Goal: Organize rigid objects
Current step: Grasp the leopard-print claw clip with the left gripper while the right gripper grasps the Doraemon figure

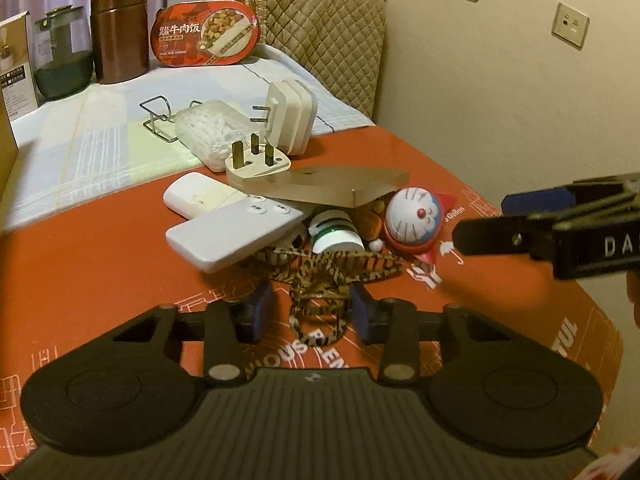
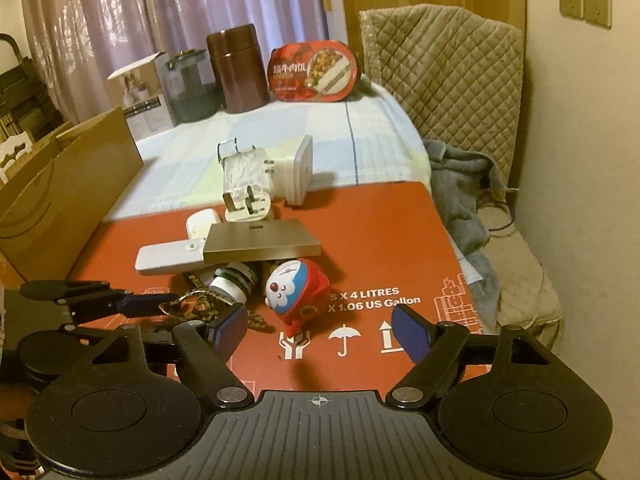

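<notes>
A heap of rigid objects lies on the red mat (image 1: 100,272): a long white remote (image 1: 232,236), a small white remote (image 1: 196,196), a tan flat block (image 1: 332,188), a three-pin plug (image 1: 256,164), a white charger (image 1: 290,120), a green-and-white bottle (image 1: 336,236) and a Doraemon toy (image 1: 416,216). My left gripper (image 1: 312,308) sits low over the mat, shut on a leopard-print strap (image 1: 320,280) bunched between its blue pads. My right gripper (image 2: 320,332) stands open just short of the Doraemon toy (image 2: 288,288), nothing between its pads.
A clear plastic box (image 1: 204,132) and a wire holder (image 1: 160,116) lie on the checked cloth behind. Farther back stand a brown canister (image 1: 118,28), a glass jar (image 1: 60,60) and a red meal box (image 1: 208,34). A cardboard box (image 2: 60,208) borders the left; a quilted chair (image 2: 448,80) the right.
</notes>
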